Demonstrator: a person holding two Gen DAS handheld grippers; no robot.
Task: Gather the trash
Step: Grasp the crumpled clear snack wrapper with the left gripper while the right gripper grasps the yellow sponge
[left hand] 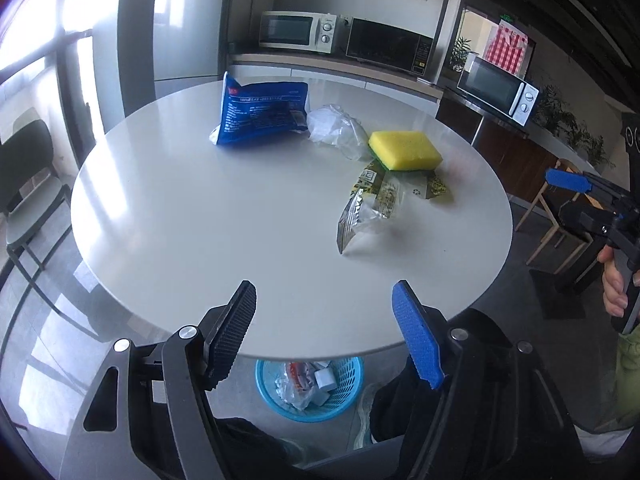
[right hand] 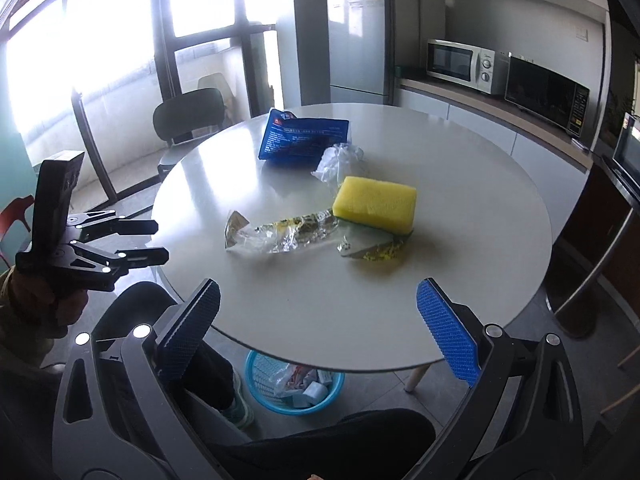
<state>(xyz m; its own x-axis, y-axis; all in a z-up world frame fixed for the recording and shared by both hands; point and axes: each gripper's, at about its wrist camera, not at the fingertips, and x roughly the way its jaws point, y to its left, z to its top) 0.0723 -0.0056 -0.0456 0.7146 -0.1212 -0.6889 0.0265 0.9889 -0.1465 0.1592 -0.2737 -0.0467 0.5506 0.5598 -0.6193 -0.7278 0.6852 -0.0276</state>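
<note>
On the round white table (left hand: 192, 220) lie a blue packet (left hand: 262, 112), a crumpled clear plastic bag (left hand: 336, 128), a yellow sponge (left hand: 404, 150) and a torn foil wrapper (left hand: 372, 204) partly under the sponge. My left gripper (left hand: 324, 292) hovers open over the table's near edge with nothing between its fingers. My right gripper (right hand: 320, 288) is open too, wider, also empty, short of the wrapper (right hand: 280, 234) and the sponge (right hand: 374, 202). Under the table stands a blue basket (left hand: 348, 392) holding several pieces of trash.
The person's dark-trousered legs (right hand: 320, 440) are below the grippers, beside the basket (right hand: 256, 384). A black chair (right hand: 188, 116) stands at the table's far left and a wooden chair (left hand: 556, 220) at the right. Microwaves (left hand: 298, 30) and a fridge (right hand: 358, 40) line the back counter.
</note>
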